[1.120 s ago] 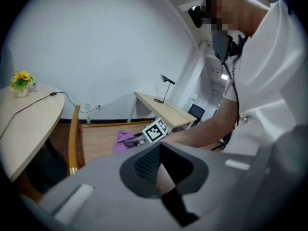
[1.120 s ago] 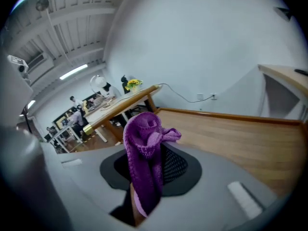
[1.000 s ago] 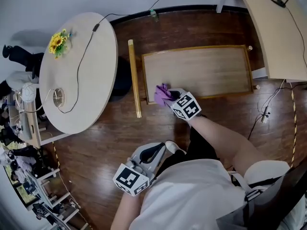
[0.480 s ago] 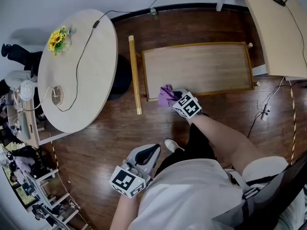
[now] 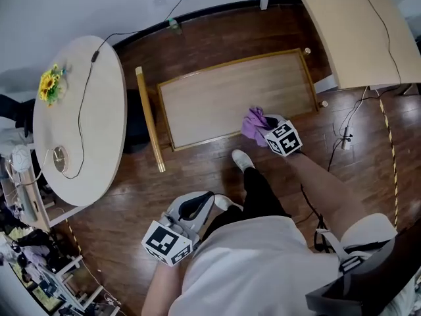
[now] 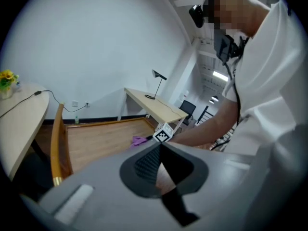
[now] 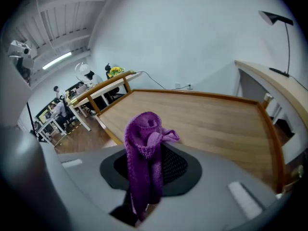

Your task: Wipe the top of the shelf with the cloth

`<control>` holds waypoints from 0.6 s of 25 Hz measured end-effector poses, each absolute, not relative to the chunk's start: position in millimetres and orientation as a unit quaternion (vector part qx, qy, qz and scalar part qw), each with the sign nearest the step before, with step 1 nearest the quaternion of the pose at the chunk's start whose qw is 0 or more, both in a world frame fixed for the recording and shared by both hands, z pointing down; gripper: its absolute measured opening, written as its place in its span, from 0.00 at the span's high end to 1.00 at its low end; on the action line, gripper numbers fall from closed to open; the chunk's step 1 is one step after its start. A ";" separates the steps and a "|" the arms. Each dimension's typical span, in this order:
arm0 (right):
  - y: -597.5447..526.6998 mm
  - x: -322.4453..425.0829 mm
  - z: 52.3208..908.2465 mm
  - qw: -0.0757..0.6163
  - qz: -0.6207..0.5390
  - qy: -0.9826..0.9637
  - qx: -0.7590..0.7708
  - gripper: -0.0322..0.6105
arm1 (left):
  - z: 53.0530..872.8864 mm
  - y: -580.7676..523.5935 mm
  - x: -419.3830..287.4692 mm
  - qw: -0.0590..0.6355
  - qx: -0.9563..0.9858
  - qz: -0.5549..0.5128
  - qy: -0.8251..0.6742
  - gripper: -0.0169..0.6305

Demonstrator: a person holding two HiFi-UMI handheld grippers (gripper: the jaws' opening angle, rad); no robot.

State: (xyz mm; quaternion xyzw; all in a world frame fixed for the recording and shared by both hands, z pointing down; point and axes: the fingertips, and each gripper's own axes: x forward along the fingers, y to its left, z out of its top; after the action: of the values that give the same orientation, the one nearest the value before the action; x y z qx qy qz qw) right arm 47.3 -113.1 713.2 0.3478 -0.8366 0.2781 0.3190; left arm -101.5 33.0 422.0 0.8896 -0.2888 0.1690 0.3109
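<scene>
The right arm (image 5: 320,186) reaches forward and away from the body, nearly straight, with the bare forearm showing. At its end is the right gripper (image 5: 266,127), with the right marker cube (image 5: 284,139) turned upward. Its jaws are clamped on a purple cloth (image 7: 143,150), which bunches above them and hangs down between them.

The left arm (image 5: 158,291) is bent and kept close to the torso. The left gripper (image 5: 197,206) is held low at the person's left side and points forward, with the left marker cube (image 5: 166,242) facing up. Its jaws are pressed together with nothing between them.
</scene>
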 end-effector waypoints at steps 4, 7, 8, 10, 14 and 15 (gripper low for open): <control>-118.8 134.0 715.5 0.341 0.273 -0.810 0.391 0.80 | 424.4 18.1 -70.4 0.308 0.898 0.175 -0.261 0.95; -119.8 194.4 716.4 0.358 0.268 -0.791 0.418 0.80 | 424.3 8.1 -48.9 0.305 0.903 0.176 -0.245 0.95; -120.1 212.3 716.3 0.364 0.265 -0.786 0.425 0.80 | 424.3 5.4 -42.5 0.304 0.904 0.176 -0.242 0.95; -121.0 242.6 713.7 0.376 0.258 -0.775 0.437 0.80 | 424.2 1.4 -31.7 0.304 0.906 0.177 -0.237 0.95; -115.5 283.9 708.5 0.406 0.235 -0.764 0.443 0.80 | 424.1 -1.5 -18.7 0.304 0.905 0.182 -0.235 0.95; -114.1 291.2 707.0 0.414 0.228 -0.762 0.444 0.80 | 424.5 -2.4 -17.5 0.304 0.904 0.183 -0.237 0.95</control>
State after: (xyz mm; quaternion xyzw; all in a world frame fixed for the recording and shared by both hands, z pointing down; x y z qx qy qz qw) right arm 291.2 -114.1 707.0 0.4435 -0.7616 0.2284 0.4135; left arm -17.5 -2.4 424.5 0.9042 -0.2372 0.1834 0.3041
